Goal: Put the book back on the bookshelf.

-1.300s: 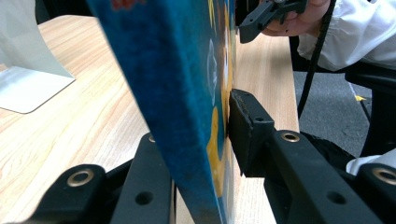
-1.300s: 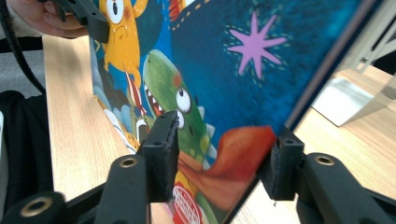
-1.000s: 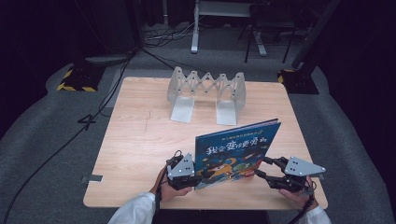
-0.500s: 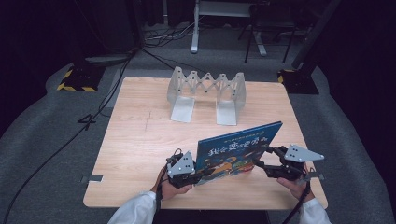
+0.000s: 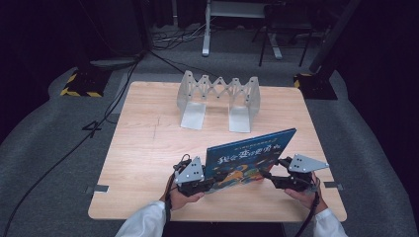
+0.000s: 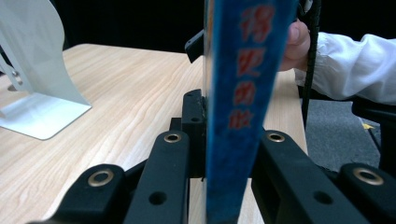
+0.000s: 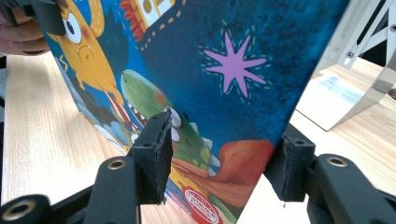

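A blue picture book point(image 5: 247, 155) with cartoon monsters stands tilted on its lower edge near the table's front. My left gripper point(image 5: 210, 185) is shut on its left edge; in the left gripper view the book's spine point(image 6: 243, 70) is clamped between the black jaws of that gripper point(image 6: 229, 140). My right gripper point(image 5: 269, 177) is at the book's lower right corner. Its jaws have just been closing. The corner of the cover point(image 7: 233, 60) sits slantwise between the jaws of the right gripper point(image 7: 224, 154), one pad on the front and the other at the back edge.
A silver accordion-style metal rack point(image 5: 219, 98) stands at the back middle of the wooden table point(image 5: 148, 148). On the floor beyond it are cables, a stand's legs and a yellow-and-black striped block point(image 5: 79, 84).
The right gripper has shifted a little toward the book's right corner and away from the table's front edge. The left gripper and the book have stayed nearly where they were.
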Demonstrator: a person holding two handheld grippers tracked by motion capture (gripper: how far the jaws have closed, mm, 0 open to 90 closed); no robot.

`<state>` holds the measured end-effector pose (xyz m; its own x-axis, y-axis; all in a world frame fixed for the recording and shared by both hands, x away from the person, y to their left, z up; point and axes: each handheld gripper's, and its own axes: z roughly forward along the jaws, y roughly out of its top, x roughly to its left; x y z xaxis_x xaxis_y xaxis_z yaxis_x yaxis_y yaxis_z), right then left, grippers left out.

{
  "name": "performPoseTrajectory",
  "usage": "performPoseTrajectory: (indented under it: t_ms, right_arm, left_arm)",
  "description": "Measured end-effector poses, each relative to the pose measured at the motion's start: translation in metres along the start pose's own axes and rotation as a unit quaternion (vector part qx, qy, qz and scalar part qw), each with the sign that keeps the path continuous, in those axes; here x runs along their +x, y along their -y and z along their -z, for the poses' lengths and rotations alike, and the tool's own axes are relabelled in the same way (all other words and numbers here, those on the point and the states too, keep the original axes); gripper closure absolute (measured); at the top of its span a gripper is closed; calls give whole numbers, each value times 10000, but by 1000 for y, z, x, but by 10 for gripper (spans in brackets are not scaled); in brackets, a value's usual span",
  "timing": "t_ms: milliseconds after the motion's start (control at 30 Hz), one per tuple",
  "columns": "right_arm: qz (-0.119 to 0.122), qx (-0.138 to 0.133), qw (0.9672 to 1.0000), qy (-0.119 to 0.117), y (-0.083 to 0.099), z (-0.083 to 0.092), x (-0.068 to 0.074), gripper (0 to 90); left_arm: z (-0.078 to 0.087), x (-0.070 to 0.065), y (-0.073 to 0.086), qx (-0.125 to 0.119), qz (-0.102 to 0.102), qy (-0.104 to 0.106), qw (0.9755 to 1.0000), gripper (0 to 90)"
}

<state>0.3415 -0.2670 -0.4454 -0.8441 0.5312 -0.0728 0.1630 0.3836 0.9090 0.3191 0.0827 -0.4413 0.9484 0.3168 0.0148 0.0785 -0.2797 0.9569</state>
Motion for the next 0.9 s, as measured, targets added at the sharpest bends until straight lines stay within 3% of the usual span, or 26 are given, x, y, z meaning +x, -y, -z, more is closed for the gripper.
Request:
performPoseTrajectory:
  t_ms: [167, 267, 400, 633, 733, 833, 900]
  right_arm:
    - [-52, -36, 10000, -41, 1, 0, -1, 476]
    - [-69, -24, 10000, -35, 1, -1, -1, 476]
    - [-86, -34, 9999, -39, 1, -1, -1, 475]
    - [-109, -60, 9999, -45, 2, -1, -1, 475]
    - [-112, -50, 9999, -27, 3, -1, -1, 467]
    - [-94, -24, 10000, 5, 3, -3, 0, 452]
    - [-89, 2, 10000, 20, 3, -3, 1, 446]
  left_arm:
    - [3, -1, -5, -215, 25, -22, 9998, 791]
    - [9, -1, -15, -525, 47, -25, 9986, 774]
    - [9, -1, -21, -599, 20, -13, 9982, 753]
    - [-3, -2, -13, -333, 46, 5, 9994, 689]
    - [-8, -1, -9, -275, 128, -103, 9995, 631]
    - [-8, 1, -8, -332, 169, -11, 9993, 605]
    - [-8, 1, -8, -336, 178, -62, 9993, 601]
